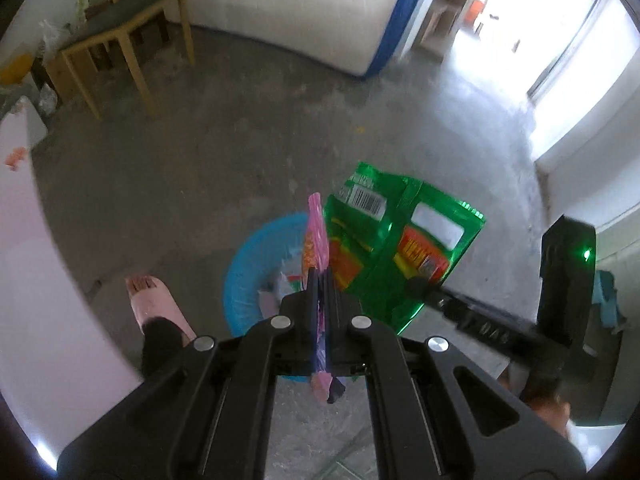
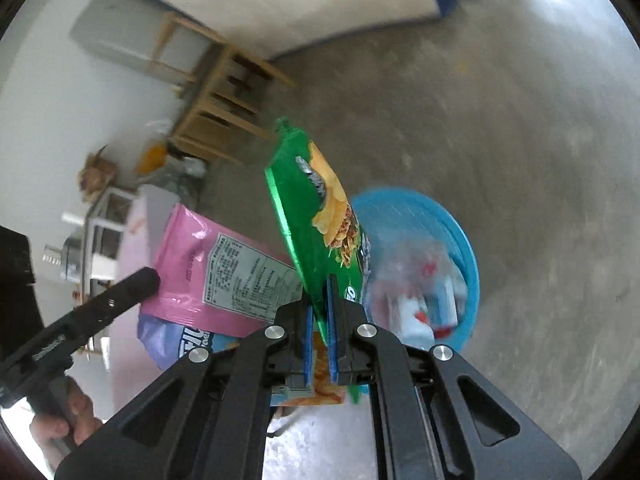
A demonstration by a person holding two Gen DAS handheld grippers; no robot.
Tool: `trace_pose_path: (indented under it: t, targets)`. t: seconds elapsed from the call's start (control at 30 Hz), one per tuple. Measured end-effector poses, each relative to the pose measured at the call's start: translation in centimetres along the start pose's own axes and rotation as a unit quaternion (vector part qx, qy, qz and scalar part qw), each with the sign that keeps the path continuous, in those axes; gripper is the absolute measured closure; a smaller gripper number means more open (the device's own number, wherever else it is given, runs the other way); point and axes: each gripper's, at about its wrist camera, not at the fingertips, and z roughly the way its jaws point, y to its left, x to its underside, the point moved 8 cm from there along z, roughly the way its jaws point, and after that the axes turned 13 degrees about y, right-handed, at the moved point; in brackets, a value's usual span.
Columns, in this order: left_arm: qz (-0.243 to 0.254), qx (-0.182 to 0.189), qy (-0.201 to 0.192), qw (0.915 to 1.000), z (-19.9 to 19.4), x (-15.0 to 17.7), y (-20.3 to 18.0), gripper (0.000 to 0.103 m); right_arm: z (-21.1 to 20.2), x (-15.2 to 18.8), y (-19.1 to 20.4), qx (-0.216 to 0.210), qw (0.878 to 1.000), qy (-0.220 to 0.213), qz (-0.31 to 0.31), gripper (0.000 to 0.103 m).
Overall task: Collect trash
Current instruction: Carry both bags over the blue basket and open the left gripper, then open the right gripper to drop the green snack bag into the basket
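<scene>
Below, blue basket [image 2: 460, 240], part-filled, waiting to receive trash. Green chip bag [image 2: 320, 216] clamped in right gripper [image 2: 319, 320], over the rim, apparently. Pink wrapper [image 1: 316, 236] pinched edge-on in left gripper [image 1: 320, 312], ready for dropping.

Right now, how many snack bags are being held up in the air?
2. A pink bag is pinched in the left gripper, and a green chip bag in the right gripper, both above the blue bin.

Grey concrete floor [image 1: 200, 168], wooden table [image 1: 120, 36]
</scene>
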Motion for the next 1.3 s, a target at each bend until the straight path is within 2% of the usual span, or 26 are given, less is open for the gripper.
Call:
trace_pose_path:
  t: [0.1,0.2,0.33,0.4,0.47,0.5,0.57,0.63,0.7,0.77,0.83,0.97,1.1,1.2,1.3]
  targets:
    - [-0.002,0.013,0.016,0.9998,2.2,-0.5,-0.9,0.102,0.6,0.3,-1.5,0.015,1.0,-0.012,0.012,0.097]
    - [-0.011,0.03,0.012,0.9994,2.7,-0.9,-1.0,0.102,-1.8,-0.1,-1.9,0.027,0.999,-0.037,0.002,0.097]
    - [-0.016,-0.005,0.006,0.9998,4.7,-1.1,1.1,0.102,-6.0,-0.3,-1.5,0.047,0.997,-0.066,-0.015,0.096]
    - [-0.026,-0.019,0.021,0.9993,6.9,-1.1,1.9,0.102,-7.3,-0.6,-1.3,0.052,0.995,-0.078,-0.021,0.096]
    - [-0.043,-0.042,0.049,0.997,10.2,-0.9,3.1,0.101,-8.5,-0.5,-1.2,0.058,0.994,-0.086,-0.028,0.096]
    - [-0.048,-0.069,0.057,0.9948,12.0,-0.6,3.8,0.1,-8.9,-0.4,-1.7,0.06,0.994,-0.086,-0.029,0.096]
    - [-0.048,-0.105,0.06,0.9915,13.8,-0.5,4.8,0.097,-8.9,-0.3,-1.8,0.053,0.995,-0.085,-0.027,0.096]
    - [-0.045,-0.175,0.07,0.981,15.5,-0.3,6.2,0.094,-9.1,0.1,-2.2,0.046,0.995,-0.085,-0.025,0.096]
    - [-0.049,-0.214,0.07,0.973,16.3,-0.3,7.5,0.094,-9.1,0.3,-1.9,0.042,0.995,-0.083,-0.028,0.097]
    - [-0.051,-0.251,0.053,0.9652,16.6,-0.8,8.6,0.092,-9.6,0.4,-1.9,0.036,0.995,-0.083,-0.031,0.097]
    - [-0.035,-0.271,0.062,0.9598,17.4,-0.8,9.1,0.071,-10.0,0.4,-1.7,0.033,0.995,-0.084,-0.033,0.097]
    - [-0.013,-0.253,0.069,0.965,18.3,-1.0,8.3,0.068,-11.4,0.5,-1.2,0.023,0.995,-0.095,-0.032,0.097]
    - [-0.001,-0.187,0.084,0.9788,18.5,-0.8,5.8,0.066,-12.4,0.3,-0.5,0.026,0.993,-0.105,-0.042,0.097]
    - [0.018,-0.142,0.091,0.9854,17.6,0.1,3.8,0.066,-12.8,0.1,-0.4,0.023,0.993,-0.108,-0.043,0.097]
    - [0.026,-0.143,0.087,0.9857,16.7,0.4,3.0,0.067,-12.3,0.2,-0.2,0.001,0.995,-0.094,-0.042,0.097]
